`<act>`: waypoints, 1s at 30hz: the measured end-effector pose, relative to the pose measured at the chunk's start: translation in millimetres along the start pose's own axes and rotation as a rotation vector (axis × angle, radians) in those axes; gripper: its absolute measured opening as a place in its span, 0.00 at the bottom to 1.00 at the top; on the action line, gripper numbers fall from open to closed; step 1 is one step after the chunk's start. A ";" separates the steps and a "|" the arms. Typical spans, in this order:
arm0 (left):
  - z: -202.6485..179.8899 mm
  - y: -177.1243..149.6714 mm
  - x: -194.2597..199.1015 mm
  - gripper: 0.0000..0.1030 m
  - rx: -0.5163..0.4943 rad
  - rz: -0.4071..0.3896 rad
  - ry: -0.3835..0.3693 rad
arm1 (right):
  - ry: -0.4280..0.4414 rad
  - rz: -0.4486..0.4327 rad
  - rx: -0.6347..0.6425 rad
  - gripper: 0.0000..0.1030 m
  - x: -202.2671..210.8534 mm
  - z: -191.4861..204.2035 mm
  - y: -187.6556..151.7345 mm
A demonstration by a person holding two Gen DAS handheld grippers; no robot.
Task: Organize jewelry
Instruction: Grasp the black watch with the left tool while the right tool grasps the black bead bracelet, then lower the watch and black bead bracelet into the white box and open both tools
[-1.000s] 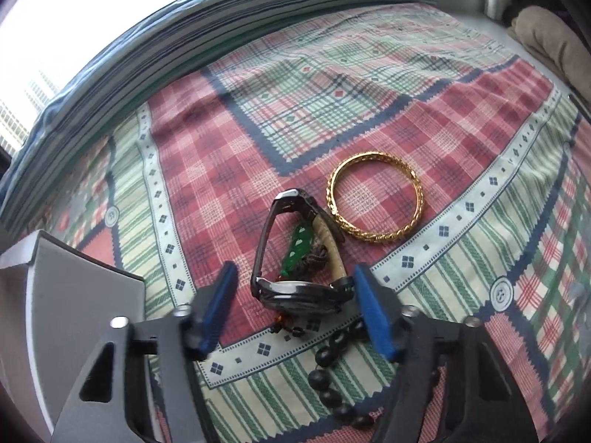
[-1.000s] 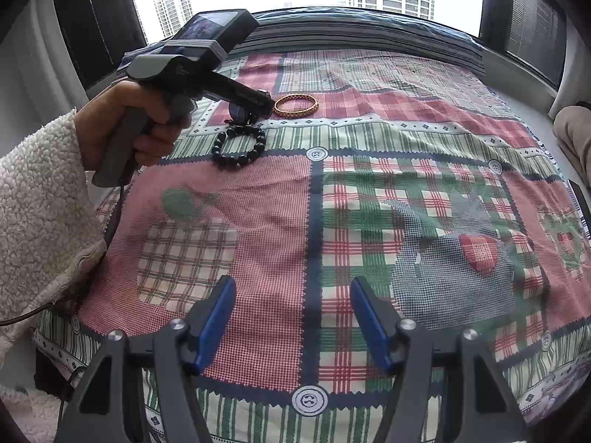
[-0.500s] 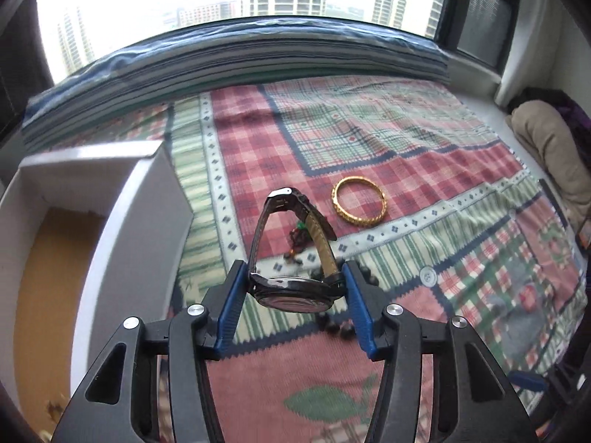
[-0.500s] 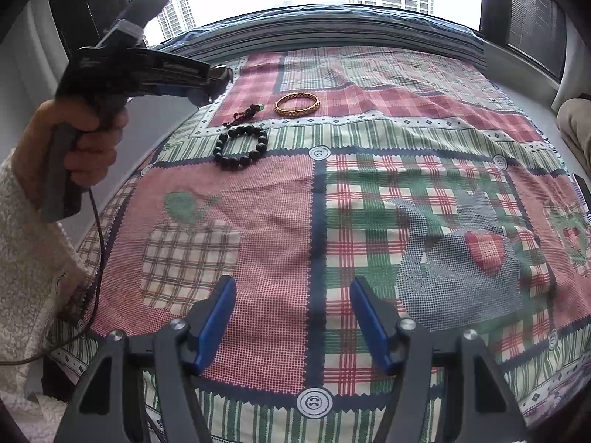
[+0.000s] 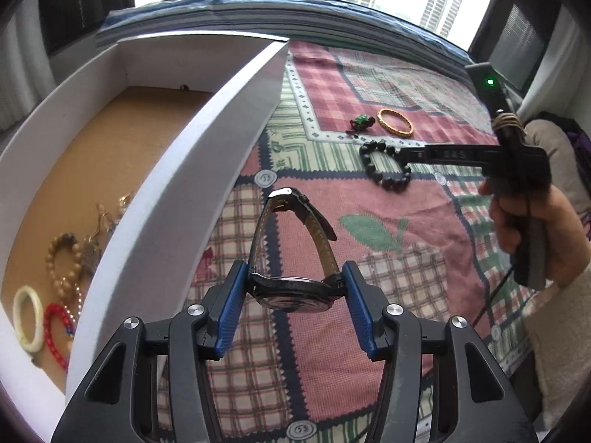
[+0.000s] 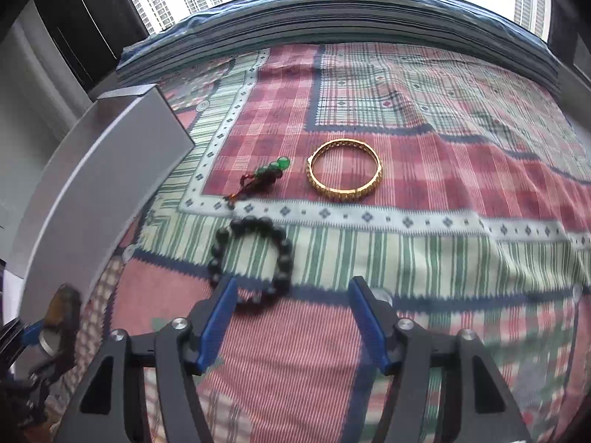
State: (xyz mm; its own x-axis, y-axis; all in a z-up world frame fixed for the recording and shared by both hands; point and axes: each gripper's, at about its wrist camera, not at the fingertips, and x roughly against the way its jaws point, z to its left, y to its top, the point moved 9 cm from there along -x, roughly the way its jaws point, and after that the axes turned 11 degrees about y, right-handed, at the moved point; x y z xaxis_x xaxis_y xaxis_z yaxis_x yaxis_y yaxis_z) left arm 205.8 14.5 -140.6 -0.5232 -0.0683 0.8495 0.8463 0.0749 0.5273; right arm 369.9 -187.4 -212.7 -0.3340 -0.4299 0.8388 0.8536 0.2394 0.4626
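My left gripper is shut on a black wristwatch, held by its case above the quilt, its strap looping upward, beside the white box's right wall. My right gripper is open and empty, low over the quilt, its left finger touching or just over a black bead bracelet. Beyond lie a green and red charm and a gold bangle. In the left wrist view the bead bracelet, charm and bangle lie far ahead.
The white box has a brown floor holding several bracelets, among them a cream bangle, red beads and tan beads. A plaid quilt covers the bed. The window ledge runs along the far side.
My left gripper has carried the watch leftward and back toward the white box. My right gripper has moved forward to the black bead bracelet.
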 end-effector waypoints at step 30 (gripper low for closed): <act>191.3 -8.1 121.8 0.52 0.344 -0.097 0.164 | 0.350 -0.138 0.404 0.12 131.1 284.5 34.0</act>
State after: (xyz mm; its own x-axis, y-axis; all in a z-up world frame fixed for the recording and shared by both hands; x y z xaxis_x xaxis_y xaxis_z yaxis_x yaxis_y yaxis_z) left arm 116.2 195.9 -37.8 -0.5530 -0.2477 0.7955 0.6962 0.3871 0.6045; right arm 241.4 12.1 -5.3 -0.2202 -0.7282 0.6490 0.5667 0.4460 0.6927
